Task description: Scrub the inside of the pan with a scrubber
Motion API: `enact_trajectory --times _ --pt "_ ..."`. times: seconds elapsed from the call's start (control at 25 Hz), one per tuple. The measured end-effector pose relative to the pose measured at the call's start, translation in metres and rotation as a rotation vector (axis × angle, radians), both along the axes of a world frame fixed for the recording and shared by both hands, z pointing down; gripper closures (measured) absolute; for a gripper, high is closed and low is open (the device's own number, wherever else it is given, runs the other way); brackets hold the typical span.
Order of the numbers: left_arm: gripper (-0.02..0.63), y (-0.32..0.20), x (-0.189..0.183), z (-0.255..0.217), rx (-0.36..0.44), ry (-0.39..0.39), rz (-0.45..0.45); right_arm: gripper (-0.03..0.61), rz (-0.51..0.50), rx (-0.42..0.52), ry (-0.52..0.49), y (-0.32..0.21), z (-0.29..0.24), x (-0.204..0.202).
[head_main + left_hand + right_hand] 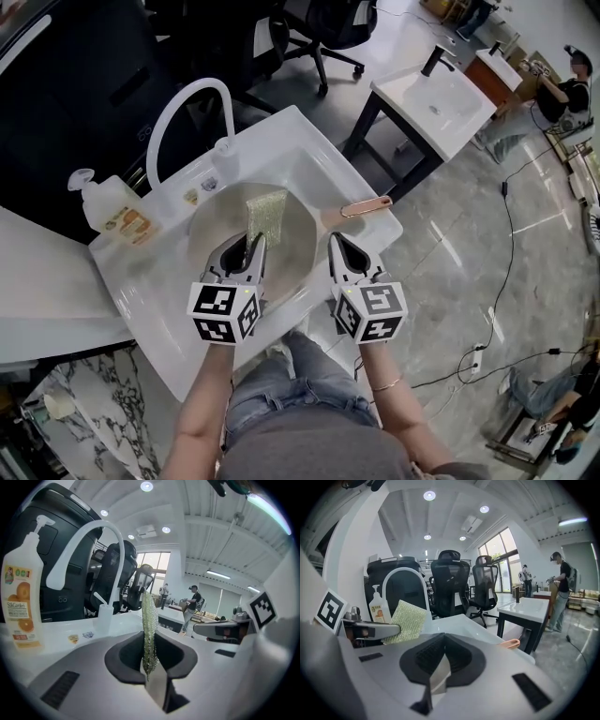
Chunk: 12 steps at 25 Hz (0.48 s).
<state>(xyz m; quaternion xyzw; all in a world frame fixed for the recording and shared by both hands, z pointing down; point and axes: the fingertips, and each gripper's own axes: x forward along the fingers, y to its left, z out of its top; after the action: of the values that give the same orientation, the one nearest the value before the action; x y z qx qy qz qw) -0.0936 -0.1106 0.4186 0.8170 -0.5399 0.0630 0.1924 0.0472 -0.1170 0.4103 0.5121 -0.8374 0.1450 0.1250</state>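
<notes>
Pan (pixel 302 246): recorded lying in the basin of a white sink (pixel 323 155), its copper-toned handle (pixel 367 206) laid over the right rim.
Scrubber (pixel 266 214): green mesh, seen held upright over the pan's inside.
Left gripper (pixel 251 242): jaws found clamped on the scrubber's lower edge (pixel 149 634).
Right gripper (pixel 339 246): jaws noted pressed together, nothing between them, positioned at the pan's right edge.
Faucet (pixel 187 103) and soap bottle (pixel 112 211): listed behind the basin.
</notes>
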Motion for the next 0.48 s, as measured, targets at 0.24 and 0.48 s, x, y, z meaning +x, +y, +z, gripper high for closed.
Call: enact_trajectory --times 0.24,0.48 --pt "0.548 -0.017 0.024 0.028 -0.076 -0.009 0.063 0.568 -0.005 -0.034 -0.002 -0.017 0.013 0.007" --pt "0.548 -0.02 0.048 0.066 -0.2 -0.021 0.167 0.568 0.006 -0.067 -0.014 -0.032 0.023 0.02"
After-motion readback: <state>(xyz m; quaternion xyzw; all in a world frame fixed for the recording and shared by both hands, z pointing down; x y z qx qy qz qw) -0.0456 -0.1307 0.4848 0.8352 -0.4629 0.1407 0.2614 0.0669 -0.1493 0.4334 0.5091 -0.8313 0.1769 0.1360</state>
